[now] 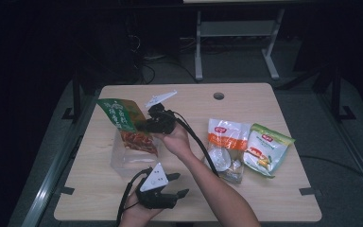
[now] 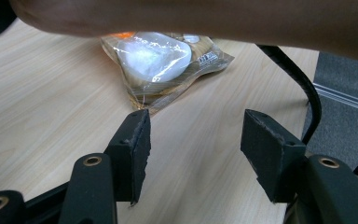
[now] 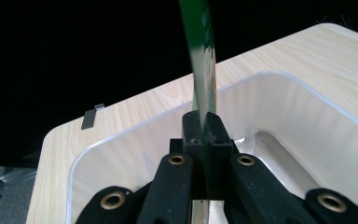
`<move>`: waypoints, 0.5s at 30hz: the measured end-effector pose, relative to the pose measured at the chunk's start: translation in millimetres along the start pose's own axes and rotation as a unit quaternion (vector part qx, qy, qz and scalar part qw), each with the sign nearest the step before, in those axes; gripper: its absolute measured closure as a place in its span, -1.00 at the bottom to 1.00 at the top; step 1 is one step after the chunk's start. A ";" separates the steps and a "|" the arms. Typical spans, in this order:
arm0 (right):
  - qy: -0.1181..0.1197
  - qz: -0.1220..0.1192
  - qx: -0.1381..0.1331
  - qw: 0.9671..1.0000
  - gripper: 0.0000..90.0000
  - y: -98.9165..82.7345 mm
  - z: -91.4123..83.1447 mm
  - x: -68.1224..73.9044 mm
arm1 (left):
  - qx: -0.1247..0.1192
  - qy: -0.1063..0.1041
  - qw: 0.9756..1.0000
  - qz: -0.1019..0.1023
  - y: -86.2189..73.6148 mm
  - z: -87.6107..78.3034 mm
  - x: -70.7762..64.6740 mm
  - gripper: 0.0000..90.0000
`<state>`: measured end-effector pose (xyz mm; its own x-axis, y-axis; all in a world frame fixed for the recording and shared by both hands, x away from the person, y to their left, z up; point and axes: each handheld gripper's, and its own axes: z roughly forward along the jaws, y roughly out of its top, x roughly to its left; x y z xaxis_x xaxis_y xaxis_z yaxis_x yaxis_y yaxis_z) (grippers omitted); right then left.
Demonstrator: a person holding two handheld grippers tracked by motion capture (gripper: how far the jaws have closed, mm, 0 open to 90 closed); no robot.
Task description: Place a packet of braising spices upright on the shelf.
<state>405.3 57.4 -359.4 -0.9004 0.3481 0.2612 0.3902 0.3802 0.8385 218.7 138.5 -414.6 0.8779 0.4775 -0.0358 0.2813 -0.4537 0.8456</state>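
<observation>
Wooden table (image 1: 99, 189): right tongs (image 3: 204, 133) clamp green snack bag (image 1: 125, 124) (red food print) over clear bin (image 3: 307, 121); left tongs (image 2: 196, 140) released.

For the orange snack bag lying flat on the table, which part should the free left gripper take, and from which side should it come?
Probably the near sealed corner of the orange snack bag, approached low along the table from the person's side. The bag lies flat, its middle bulges with the contents, and the thin corner points toward the open left gripper, so the jaws could close over that flat edge.
</observation>
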 end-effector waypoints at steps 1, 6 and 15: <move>-0.002 0.001 0.002 1.000 1.00 -1.6 0.5 -0.6 | 0.000 0.000 1.000 0.000 0.0 0.0 0.0 -0.07; -0.002 0.002 0.002 1.000 1.00 -6.3 0.5 -2.7 | 0.002 0.000 1.000 -0.001 0.0 0.4 0.1 -0.07; -0.005 0.000 0.010 1.000 1.00 -17.0 -3.4 -6.3 | 0.002 -0.002 1.000 -0.001 -0.2 2.8 -1.9 -0.07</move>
<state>403.6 45.9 -373.7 -0.8984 0.3570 0.2559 0.3939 0.3972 0.8289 218.0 135.6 -416.2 0.8788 0.4756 -0.0392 0.2841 -0.4554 0.8438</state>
